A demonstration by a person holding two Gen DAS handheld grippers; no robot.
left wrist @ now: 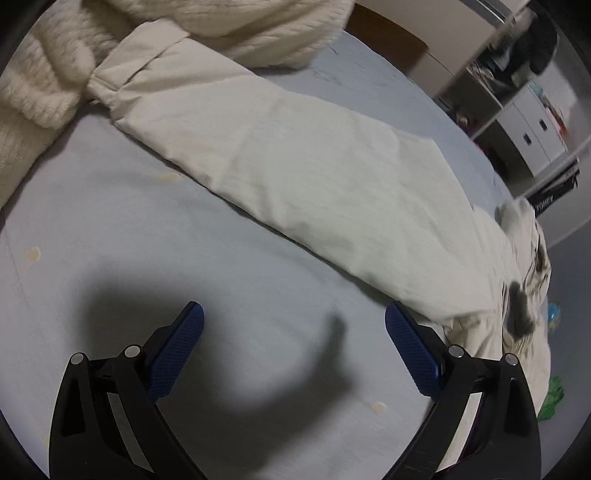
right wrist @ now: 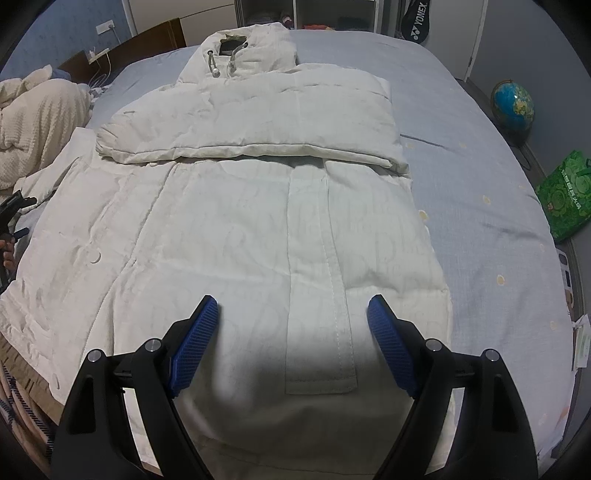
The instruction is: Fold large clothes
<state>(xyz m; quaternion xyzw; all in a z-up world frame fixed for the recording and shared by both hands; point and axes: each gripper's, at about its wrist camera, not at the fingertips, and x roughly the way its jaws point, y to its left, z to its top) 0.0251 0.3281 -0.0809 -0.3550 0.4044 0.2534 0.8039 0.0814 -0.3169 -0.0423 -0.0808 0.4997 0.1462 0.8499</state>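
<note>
A white puffer jacket [right wrist: 236, 229] lies flat on the pale blue bed sheet [right wrist: 487, 206], hood [right wrist: 255, 44] at the far end. One sleeve [right wrist: 251, 125] is folded across the chest. My right gripper [right wrist: 292, 301] hovers open over the front placket [right wrist: 321, 280] near the hem, holding nothing. In the left wrist view the other sleeve [left wrist: 303, 162] stretches out diagonally, with its cuff [left wrist: 125, 74] at the upper left. My left gripper [left wrist: 294, 310] stands wide open above the bare sheet [left wrist: 147, 229] just beside that sleeve, empty. It also shows as a dark shape at the jacket's left edge [right wrist: 14, 214].
A fluffy cream blanket [left wrist: 55, 66] is heaped at the head of the bed [right wrist: 37, 122]. A globe [right wrist: 512, 105], a green bag [right wrist: 565, 192] and a racket bag [right wrist: 415, 18] stand beside the bed. A wooden headboard [right wrist: 155, 37] and shelves [left wrist: 517, 74] lie beyond.
</note>
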